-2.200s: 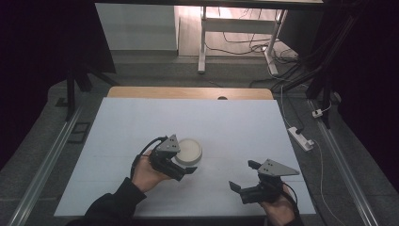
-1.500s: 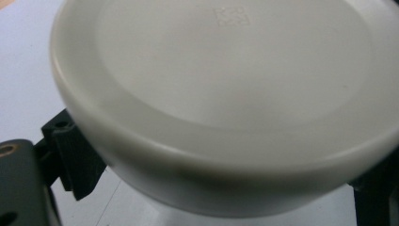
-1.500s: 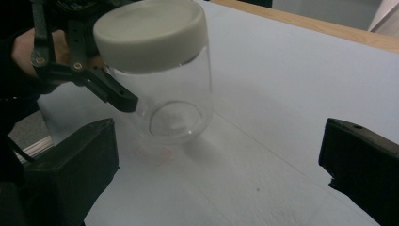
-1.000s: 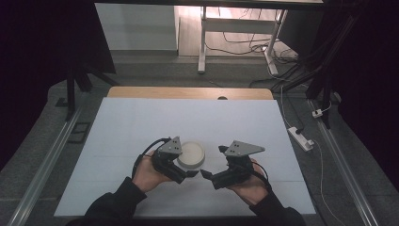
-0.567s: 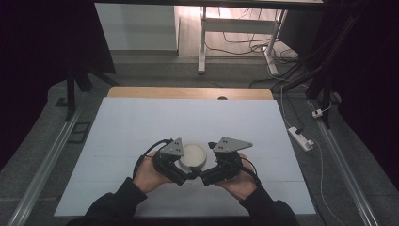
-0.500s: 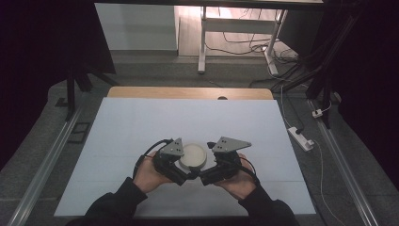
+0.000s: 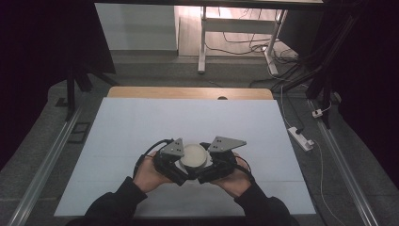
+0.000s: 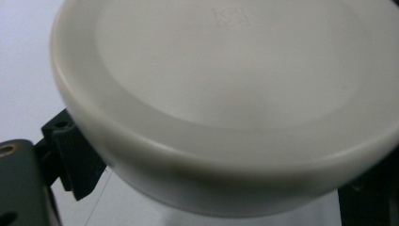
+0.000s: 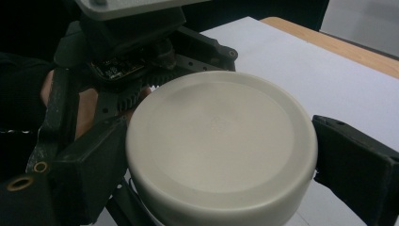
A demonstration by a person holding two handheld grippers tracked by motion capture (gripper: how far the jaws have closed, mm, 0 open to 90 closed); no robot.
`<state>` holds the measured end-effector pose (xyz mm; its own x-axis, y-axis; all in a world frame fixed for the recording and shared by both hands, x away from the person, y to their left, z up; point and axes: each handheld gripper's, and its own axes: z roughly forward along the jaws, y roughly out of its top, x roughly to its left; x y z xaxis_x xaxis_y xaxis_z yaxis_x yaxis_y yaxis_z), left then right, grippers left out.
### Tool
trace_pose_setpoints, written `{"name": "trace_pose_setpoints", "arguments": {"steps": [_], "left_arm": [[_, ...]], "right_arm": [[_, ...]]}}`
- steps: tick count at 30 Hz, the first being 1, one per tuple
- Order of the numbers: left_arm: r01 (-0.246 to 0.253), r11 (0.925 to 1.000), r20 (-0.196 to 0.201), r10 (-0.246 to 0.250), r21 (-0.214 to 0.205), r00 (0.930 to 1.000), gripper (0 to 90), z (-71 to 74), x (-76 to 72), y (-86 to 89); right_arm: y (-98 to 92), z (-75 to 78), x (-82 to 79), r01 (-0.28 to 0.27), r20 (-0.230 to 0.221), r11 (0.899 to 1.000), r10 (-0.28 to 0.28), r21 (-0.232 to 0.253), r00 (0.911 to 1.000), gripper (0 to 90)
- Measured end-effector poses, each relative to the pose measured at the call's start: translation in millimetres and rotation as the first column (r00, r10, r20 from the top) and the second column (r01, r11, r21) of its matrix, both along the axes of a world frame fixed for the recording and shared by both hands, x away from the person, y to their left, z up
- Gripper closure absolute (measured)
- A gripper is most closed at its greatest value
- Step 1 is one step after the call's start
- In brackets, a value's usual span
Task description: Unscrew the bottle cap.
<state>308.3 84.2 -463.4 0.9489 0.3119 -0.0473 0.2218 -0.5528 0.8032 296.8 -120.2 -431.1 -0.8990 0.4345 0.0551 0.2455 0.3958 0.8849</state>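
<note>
So the thing both hands are working on is a round, cream-white lidded tub [image 7: 193,157] sitting on the white worktop [image 7: 141,127], near the front edge and roughly mid-width. Looks like smooth moulded plastic to me: probably light, fairly stiff in the lid, and a bit slick, so I'd guess it can squirt out if squeezed off-centre. Best place to grab is the lid's straight side wall, opposite points across the widest part, not the rounded top edge. The left gripper [image 7: 175,165] sits on the tub's left with its fingers [image 8: 70,155] around the body just under the lid, looking closed on it, though the far finger is mostly hidden in the left gripper view. The right gripper [image 7: 212,165] has its fingers [image 9: 89,174] spread wide either side of the lid; the left one looks to be touching, the right one stands just off the wall, so not clamped yet I reckon. Compared with a couple of seconds back, the right gripper was parked well off to the right near the worktop's front corner, and it's now come in tight against the tub, facing the left one. Tub and left gripper have barely budged.
</note>
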Motion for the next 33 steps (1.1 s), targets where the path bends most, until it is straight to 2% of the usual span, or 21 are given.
{"name": "trace_pose_setpoints", "arguments": {"steps": [4,9,11,13,16,18,20,24,26,29,33], "left_arm": [[0.014,0.9999,-0.003,-0.014,0.004,0.9999,7.5,0.2,1.4,1.8],[0.042,0.9987,-0.024,-0.043,-0.029,0.9988,7.5,0.2,3.4,5.5],[0.048,0.9981,-0.031,-0.049,-0.038,0.9983,7.5,0.5,4.4,7.2],[0.038,0.9986,-0.029,-0.039,-0.036,0.9988,7.5,0.2,5.3,8.5],[0.027,0.9995,-0.015,-0.027,-0.015,0.9995,7.4,0.5,4.8,7.4],[0.024,0.9997,-0.009,-0.024,-0.004,0.9997,7.5,0.7,2.5,3.3],[0.026,0.9996,-0.006,-0.026,0.005,0.9996,7.5,1.1,0.5,-0.7],[0.037,0.9993,0.005,-0.037,0.010,0.9993,7.4,2.8,-2.8,-4.8],[0.037,0.9993,0.007,-0.037,0.008,0.9993,7.5,3.6,-2.8,-4.2],[0.045,0.9990,0.006,-0.045,0.006,0.9989,7.5,3.6,-2.5,-3.6],[0.066,0.9978,-0.009,-0.066,0.008,0.9978,7.5,1.7,-1.4,-3.3]], "right_arm": [[-0.1,0.3,1.7,-0.016,-0.004,1.000,0.016,-0.003,0.9999,7.6],[-4.0,2.1,4.7,-0.063,-0.012,0.998,0.063,0.004,0.9979,8.7],[-6.0,2.6,6.1,-0.084,-0.020,0.996,0.084,0.021,0.9962,9.4],[-8.1,3.6,7.2,-0.086,-0.026,0.996,0.086,0.028,0.9959,11.0],[-9.1,5.5,6.9,-0.061,-0.027,0.996,0.063,0.063,0.9976,11.9],[-5.7,5.8,6.2,-0.042,-0.030,0.998,0.044,0.055,0.9986,7.1],[0.3,3.9,4.3,-0.030,-0.017,0.999,0.030,0.026,0.9994,4.1],[6.5,-1.6,2.7,-0.027,0.002,1.000,0.027,-0.015,0.9996,5.2],[5.6,-2.2,2.9,-0.033,-0.010,0.999,0.033,0.003,0.9994,6.4],[5.3,-1.4,2.3,-0.037,-0.001,0.999,0.037,-0.002,0.9993,6.7],[4.2,-2.9,4.7,-0.066,-0.011,0.998,0.066,-0.002,0.9978,6.8]]}}
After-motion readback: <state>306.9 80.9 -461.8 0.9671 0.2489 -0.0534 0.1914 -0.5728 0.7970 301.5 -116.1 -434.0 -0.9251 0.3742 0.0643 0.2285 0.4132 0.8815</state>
